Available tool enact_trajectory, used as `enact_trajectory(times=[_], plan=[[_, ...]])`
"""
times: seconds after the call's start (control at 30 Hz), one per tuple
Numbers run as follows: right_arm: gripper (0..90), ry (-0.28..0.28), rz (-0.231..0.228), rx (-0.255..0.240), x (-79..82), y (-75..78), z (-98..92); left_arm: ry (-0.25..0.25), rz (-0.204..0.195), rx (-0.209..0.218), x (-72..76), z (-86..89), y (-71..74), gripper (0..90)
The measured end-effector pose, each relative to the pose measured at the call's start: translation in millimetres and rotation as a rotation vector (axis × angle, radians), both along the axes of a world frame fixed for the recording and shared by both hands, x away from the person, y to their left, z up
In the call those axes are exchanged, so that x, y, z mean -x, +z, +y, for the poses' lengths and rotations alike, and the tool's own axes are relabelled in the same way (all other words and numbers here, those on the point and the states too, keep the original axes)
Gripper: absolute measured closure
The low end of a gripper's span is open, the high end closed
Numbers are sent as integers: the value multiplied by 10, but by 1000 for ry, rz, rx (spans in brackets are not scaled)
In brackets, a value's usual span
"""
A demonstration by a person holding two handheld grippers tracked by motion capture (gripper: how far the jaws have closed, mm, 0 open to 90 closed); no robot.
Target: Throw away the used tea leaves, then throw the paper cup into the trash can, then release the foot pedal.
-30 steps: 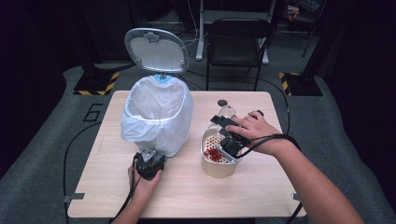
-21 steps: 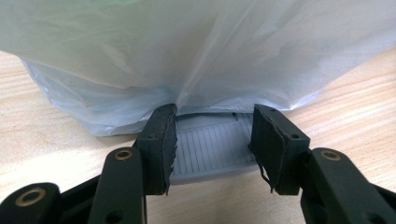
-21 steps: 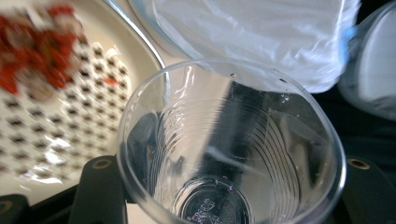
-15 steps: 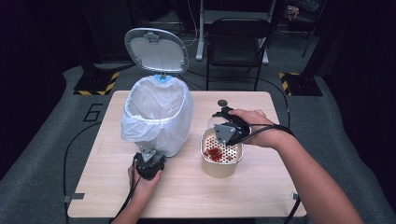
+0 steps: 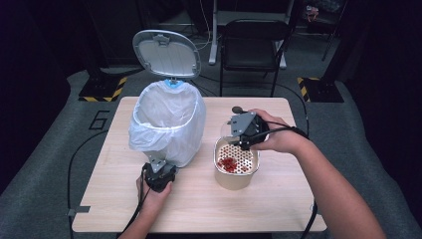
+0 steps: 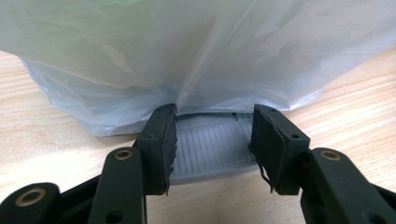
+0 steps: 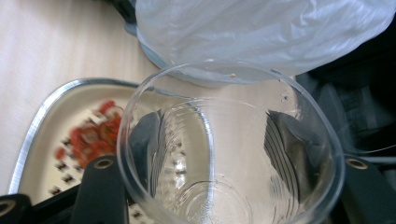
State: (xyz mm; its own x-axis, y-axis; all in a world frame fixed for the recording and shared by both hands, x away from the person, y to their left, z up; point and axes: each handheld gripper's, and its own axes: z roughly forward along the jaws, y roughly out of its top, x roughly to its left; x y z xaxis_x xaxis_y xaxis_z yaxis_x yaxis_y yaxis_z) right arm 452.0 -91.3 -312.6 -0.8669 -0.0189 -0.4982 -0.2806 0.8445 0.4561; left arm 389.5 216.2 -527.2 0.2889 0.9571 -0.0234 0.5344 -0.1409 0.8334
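Two grippers busy: glass lifted off the strainer.

Right gripper (image 5: pixel 238 133) pinches the clear glass (image 7: pixel 224 154), now raised above the strainer (image 5: pixel 237 160) holding red bits; emptying looks done. Left gripper (image 5: pixel 158 172) clamps the bin's pedal (image 6: pixel 212 149), lid up.

Wooden table (image 5: pixel 278 209) carries lined bin (image 5: pixel 169 124) (lid up) and strainer tub (image 5: pixel 234 177).

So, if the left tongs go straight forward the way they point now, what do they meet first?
Probably the body of the bin under its white plastic liner bag. The left tongs are already closed on the grey ribbed pedal at its foot, so little room is left ahead.
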Motion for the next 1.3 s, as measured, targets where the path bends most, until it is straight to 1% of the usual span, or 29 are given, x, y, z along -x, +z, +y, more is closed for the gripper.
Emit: enact_trajectory(times=[0.07, 0.13, 0.2, 0.27, 0.3, 0.33, 0.37, 0.43, 0.53, 0.57, 0.6, 0.63, 0.7, 0.73, 0.8, 0.87, 0.9, 1.0, 1.07, 1.17, 1.2, 1.23, 1.3], plan=[[386, -40, 64, -33, -30, 18, -11, -1, 1, 0, 0, 0, 0, 505], [386, -65, 133, -66, -81, 54, -30, -1, 1, -1, 0, 1, 1, 505], [386, -98, 198, -109, -118, 86, -48, -1, 0, 0, 0, 1, 0, 505], [386, -135, 245, -146, -138, 119, -65, 2, -2, 4, -1, -2, -1, 505], [386, -142, 274, -168, -152, 134, -70, 2, -2, 5, -1, -3, -2, 505], [386, -151, 290, -190, -162, 146, -70, 0, 3, 6, 1, -3, -1, 505], [386, -163, 300, -205, -169, 161, -71, -1, 1, 0, -1, 2, 2, 505], [387, -189, 335, -230, -182, 190, -65, 1, -1, 2, 0, -1, -1, 505], [387, -202, 363, -270, -206, 251, -45, 3, -4, 6, -2, -4, -2, 505], [386, -206, 362, -286, -209, 272, -34, -5, 4, -12, 0, 9, 4, 505], [387, -210, 369, -301, -213, 298, -27, -3, 0, -2, -1, 3, 2, 505], [387, -220, 379, -320, -220, 323, -17, -15, 15, -21, 4, 18, 12, 505], [387, -238, 376, -341, -236, 373, 5, -4, 8, -3, 2, 5, 6, 505], [386, -239, 374, -345, -250, 398, 15, -3, 7, -7, 0, 7, 6, 505], [386, -265, 369, -354, -266, 448, 39, -1, 3, -9, -1, 6, 3, 504], [384, -275, 364, -371, -280, 493, 60, 1, -3, -11, -2, 6, 2, 505], [384, -281, 364, -381, -288, 520, 76, -7, -8, -42, -5, 25, 10, 505], [382, -280, 378, -406, -301, 584, 123, -4, -9, -35, -5, 20, 8, 505], [381, -280, 370, -414, -307, 639, 173, -6, -6, -36, -4, 22, 12, 505], [382, -275, 392, -426, -331, 714, 252, -9, -4, -40, -4, 26, 14, 505], [382, -282, 402, -426, -335, 739, 277, -7, -7, -39, -5, 24, 12, 505], [383, -273, 404, -424, -350, 763, 298, -12, 5, -40, -2, 28, 20, 505], [383, -278, 415, -432, -375, 807, 347, -10, 4, -38, -2, 26, 19, 505]])
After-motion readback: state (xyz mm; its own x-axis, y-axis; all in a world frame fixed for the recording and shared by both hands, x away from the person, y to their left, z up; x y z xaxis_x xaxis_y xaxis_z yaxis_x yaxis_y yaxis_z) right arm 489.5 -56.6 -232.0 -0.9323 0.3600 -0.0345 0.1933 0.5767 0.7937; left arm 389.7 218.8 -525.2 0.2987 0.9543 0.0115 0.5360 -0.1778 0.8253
